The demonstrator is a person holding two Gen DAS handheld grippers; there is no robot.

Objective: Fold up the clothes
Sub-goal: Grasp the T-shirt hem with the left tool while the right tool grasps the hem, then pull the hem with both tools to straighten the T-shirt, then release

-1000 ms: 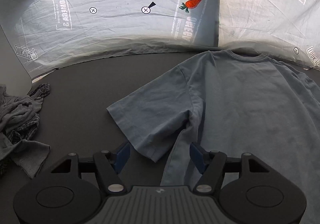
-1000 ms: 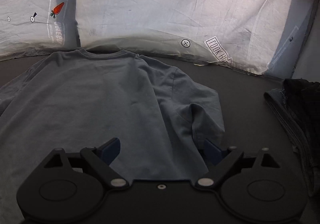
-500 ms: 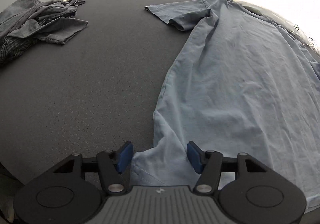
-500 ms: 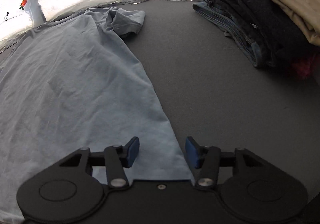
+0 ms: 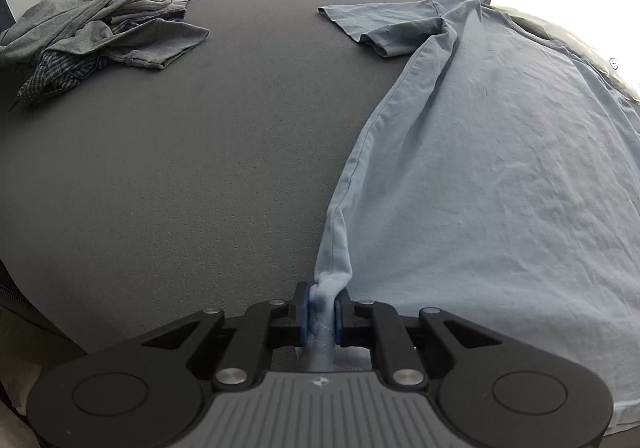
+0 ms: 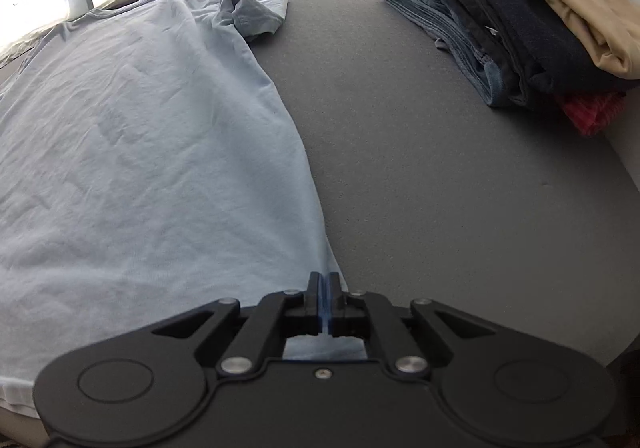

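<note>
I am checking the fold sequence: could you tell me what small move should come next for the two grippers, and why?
Probably lift both bottom corners and carry them toward the collar. The left gripper is closing on bunched hem, the right gripper is shut on the other corner, and the blue T-shirt lies flat.

Surface: we see a dark grey tabletop [image 5: 200,176] with a fine, grainy texture, its far edge meeting a bright white printed sheet.
Centre: we see a light blue T-shirt [image 5: 500,168] spread flat, collar toward the far edge, hem at the near edge, both short sleeves lying out on the tabletop.
Far left corner: we find a loose heap of grey clothes [image 5: 100,32] with a checked garment underneath.
Far right corner: we find a folded stack [image 6: 512,20] of denim, dark and tan garments, with something red at its near end.
Between the piles and shirt: we see bare tabletop.
</note>
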